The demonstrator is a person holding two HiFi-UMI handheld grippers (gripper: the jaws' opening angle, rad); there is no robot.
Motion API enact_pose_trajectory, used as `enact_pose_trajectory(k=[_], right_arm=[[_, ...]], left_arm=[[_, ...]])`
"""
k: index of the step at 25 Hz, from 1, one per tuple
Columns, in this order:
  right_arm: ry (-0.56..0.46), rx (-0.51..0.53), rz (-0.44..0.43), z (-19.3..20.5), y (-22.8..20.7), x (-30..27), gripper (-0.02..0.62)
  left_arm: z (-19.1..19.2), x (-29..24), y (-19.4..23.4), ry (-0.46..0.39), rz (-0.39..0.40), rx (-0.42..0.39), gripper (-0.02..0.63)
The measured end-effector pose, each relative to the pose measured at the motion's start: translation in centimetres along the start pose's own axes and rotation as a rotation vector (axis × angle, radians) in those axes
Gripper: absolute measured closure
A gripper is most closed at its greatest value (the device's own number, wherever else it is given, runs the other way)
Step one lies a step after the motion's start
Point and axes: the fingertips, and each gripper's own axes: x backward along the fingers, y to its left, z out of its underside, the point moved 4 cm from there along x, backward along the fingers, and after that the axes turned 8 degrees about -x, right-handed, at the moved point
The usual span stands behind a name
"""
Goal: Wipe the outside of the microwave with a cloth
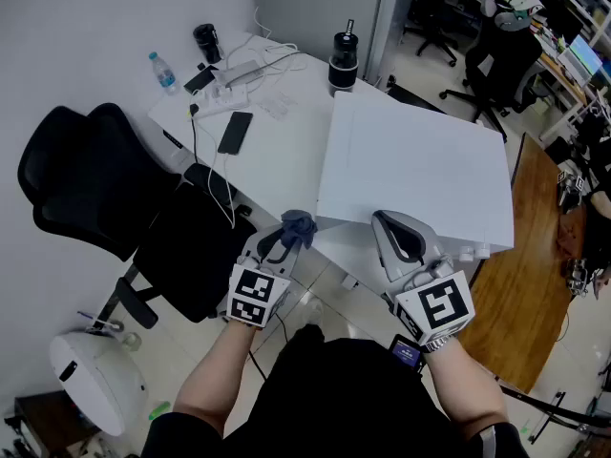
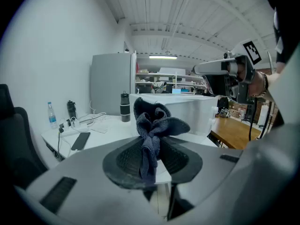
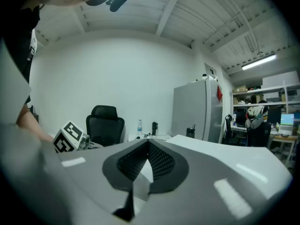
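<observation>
1 clear bottle at tabletop's far-left corner, bunched dark blue cloth pinched in left gripper, right gripper closed, empty

Cloth: your dark blue knit, soft, coarse-textured, matt.
Microwave: your white casing looks smooth and matt.
Pads: yours are dark, finely ribbed, matt.
Table: to your right, brown wood with a slight sheen.
Bottle: clear plastic, glossy.
Chair: black fabric, matt.
</observation>
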Motion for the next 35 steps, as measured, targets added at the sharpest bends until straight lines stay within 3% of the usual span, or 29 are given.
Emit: enact_pose_trajectory(k=[16, 35], right_arm=[[-0.010, -0.022, 0.096, -0.7, -3.5, -4.1, 0.594], [-0.015, -0.019, 0.184, -1.7, -7.0, -4.5, 0.594]], left_arm=[[-0.2, -9.2, 5.2, 0.035, 0.110, -0.023, 0.503], [-2.4, -18.0, 10.6, 0.070, 0.111, -0.010, 0.503]])
